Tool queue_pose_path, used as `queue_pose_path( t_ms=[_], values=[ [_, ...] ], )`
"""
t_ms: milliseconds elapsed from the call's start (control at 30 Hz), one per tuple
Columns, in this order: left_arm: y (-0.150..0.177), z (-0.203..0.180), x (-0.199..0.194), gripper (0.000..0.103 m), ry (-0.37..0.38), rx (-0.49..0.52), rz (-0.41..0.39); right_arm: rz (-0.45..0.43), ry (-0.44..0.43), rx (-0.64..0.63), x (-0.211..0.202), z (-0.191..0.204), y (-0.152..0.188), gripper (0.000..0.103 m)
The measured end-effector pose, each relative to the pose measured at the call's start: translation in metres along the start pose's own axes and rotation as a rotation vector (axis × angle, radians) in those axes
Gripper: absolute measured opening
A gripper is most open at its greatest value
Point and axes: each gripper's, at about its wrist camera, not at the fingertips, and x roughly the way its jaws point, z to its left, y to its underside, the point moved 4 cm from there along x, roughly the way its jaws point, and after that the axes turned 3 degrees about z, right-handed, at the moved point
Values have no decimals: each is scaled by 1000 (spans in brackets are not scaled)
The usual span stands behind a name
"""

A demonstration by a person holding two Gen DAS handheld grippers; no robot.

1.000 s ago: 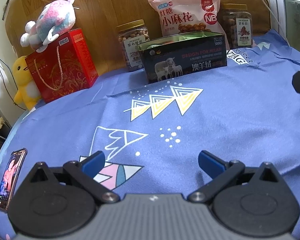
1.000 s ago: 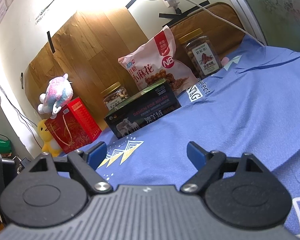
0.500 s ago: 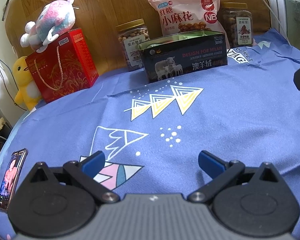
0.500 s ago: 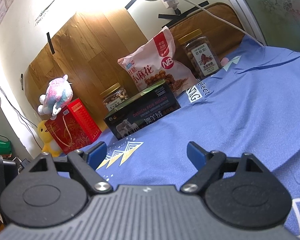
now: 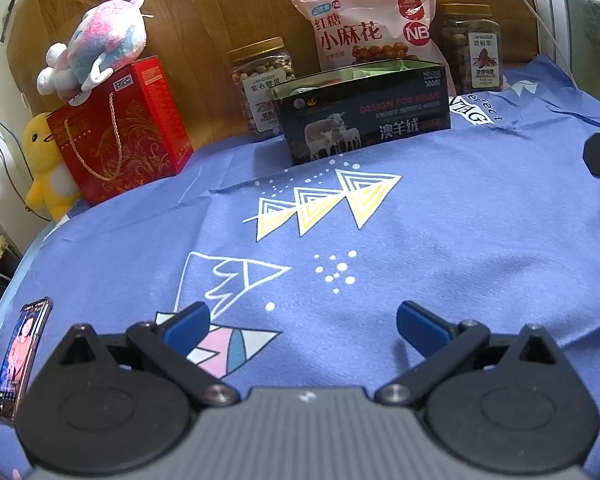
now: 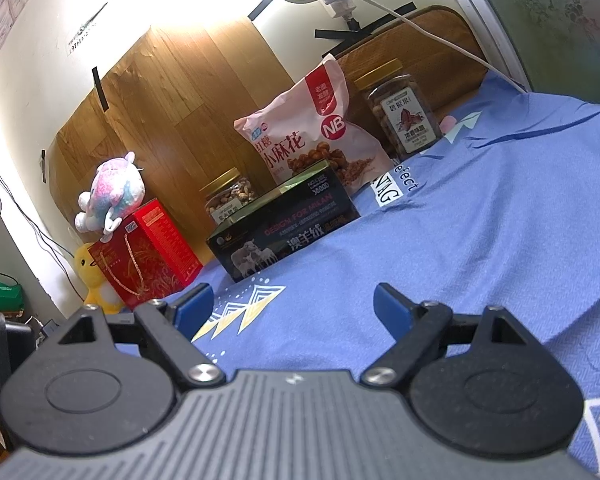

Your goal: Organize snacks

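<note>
Beyond both grippers, left (image 5: pixel 303 326) and right (image 6: pixel 293 306), spread wide, empty: dark box (image 5: pixel 364 118) well apart

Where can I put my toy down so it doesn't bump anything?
The wide blue cloth between the dark box and the open left gripper is bare. The phone lies at its left edge. Crowded: the back row, red gift box, jars, pink snack bag.
</note>
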Motion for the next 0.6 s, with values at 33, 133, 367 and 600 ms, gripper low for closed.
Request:
queue_pose_path(
  t_ms=[33,133,367,600],
  values=[
    [0,0,0,103,2,0,1,0,0,0,0,0,0,89],
    [1,-1,1,103,10,-3,7,0,0,1,0,0,0,89],
    [1,2,3,103,31,-17,22,-2,-1,2,-1,-1,0,89],
    [0,3,0,103,52,-22,25,-12,4,3,-2,0,0,89]
  ],
)
